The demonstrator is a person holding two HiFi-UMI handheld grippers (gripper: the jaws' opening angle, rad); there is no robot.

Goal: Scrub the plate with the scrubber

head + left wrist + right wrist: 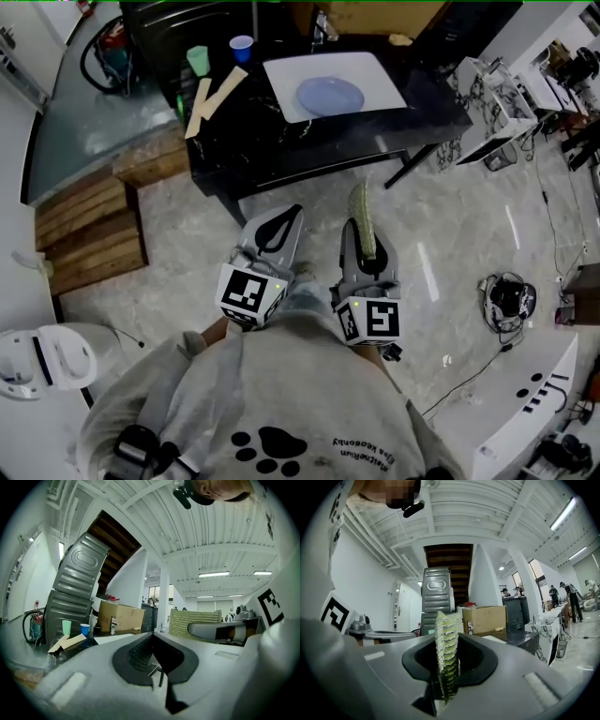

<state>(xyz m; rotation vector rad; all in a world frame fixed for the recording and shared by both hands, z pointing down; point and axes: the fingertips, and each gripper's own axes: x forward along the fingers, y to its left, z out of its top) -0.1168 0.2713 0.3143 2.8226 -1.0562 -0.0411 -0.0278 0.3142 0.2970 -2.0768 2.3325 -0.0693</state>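
Observation:
A pale blue plate [330, 96] lies in a white tray [281, 80] on the black table [356, 141], well ahead of both grippers. My right gripper [362, 246] is shut on a yellow-green scrubber [361, 220], which stands on edge between its jaws [446, 648]. My left gripper [284, 221] is beside it, shut with nothing in it; in the left gripper view its jaws [152, 644] meet with nothing between them. Both point level at the table from over the floor, short of its near edge. From the left gripper view the scrubber [194, 620] shows broadside at the right.
A green cup [198, 60], a blue cup [242, 47] and wooden strips [214, 94] sit at the table's left end; a faucet [323, 28] stands behind the tray. Wooden pallets [89, 220] lie on the left. Cables and gear [506, 295] lie on the floor to the right.

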